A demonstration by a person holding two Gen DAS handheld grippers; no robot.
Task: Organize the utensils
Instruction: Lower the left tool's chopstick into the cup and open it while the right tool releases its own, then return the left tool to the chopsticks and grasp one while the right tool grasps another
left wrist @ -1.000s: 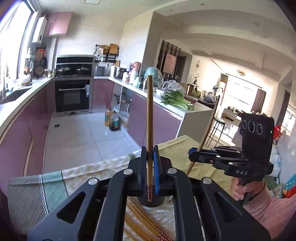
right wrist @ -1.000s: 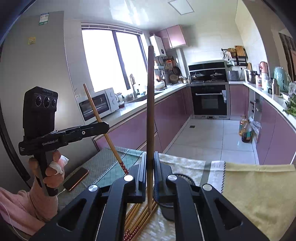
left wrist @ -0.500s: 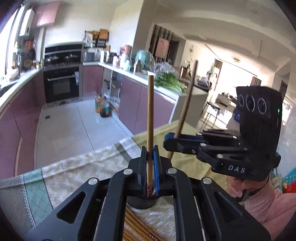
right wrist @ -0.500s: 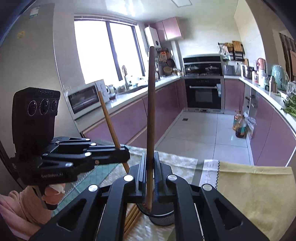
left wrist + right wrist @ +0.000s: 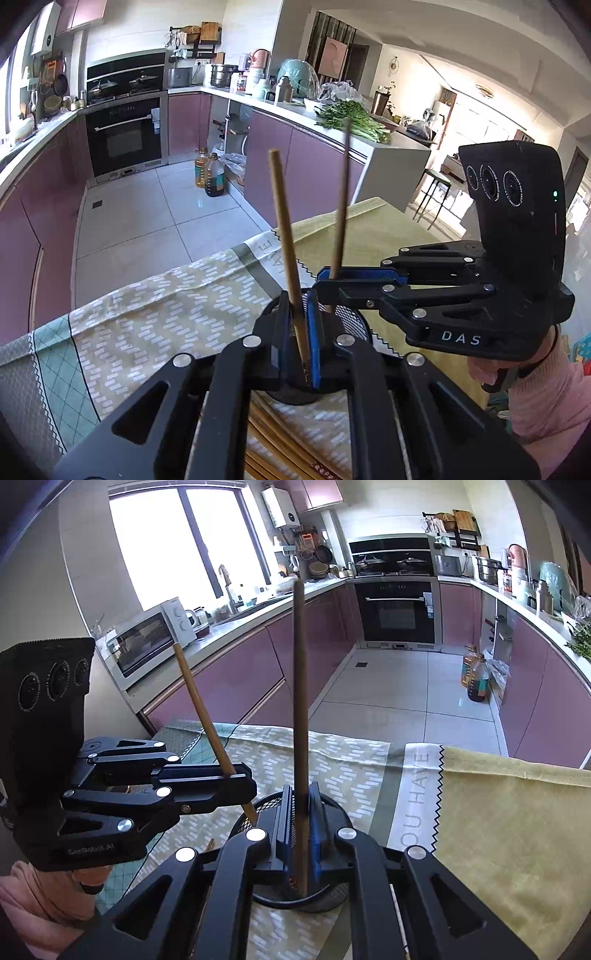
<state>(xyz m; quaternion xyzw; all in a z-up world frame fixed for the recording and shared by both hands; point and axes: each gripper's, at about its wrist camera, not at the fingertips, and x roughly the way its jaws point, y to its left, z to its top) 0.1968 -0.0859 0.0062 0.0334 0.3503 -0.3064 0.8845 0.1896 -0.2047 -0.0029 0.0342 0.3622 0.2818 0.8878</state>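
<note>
Two chopsticks stand nearly upright over the black mesh holder [image 5: 332, 812], which sits on the patterned cloth [image 5: 332, 760] covering the counter, with more chopsticks [image 5: 280, 443] lying loose on the cloth at the near edge. The left chopstick [image 5: 288, 258] leans a little to the left and its patterned lower end sits between the jaws of the left hand-held gripper [image 5: 301, 332]; the jaws have just been easing apart, so the pinch on the stick looks light, with a sliver of gap beside the blue pad. The right chopstick [image 5: 300, 720] is straighter, its tip already down inside the holder's rim, and the right hand-held gripper [image 5: 300, 830] is likewise slackening around it. Both tools crowd the same small opening, the right one just beside and partly across the left in the left wrist view. The risks, as I judge them: the leaning stick could tip past the rim and drop onto the cloth if freed before its tip is inside; the two grippers could knock each other; or a nudge could topple the light holder.
</note>
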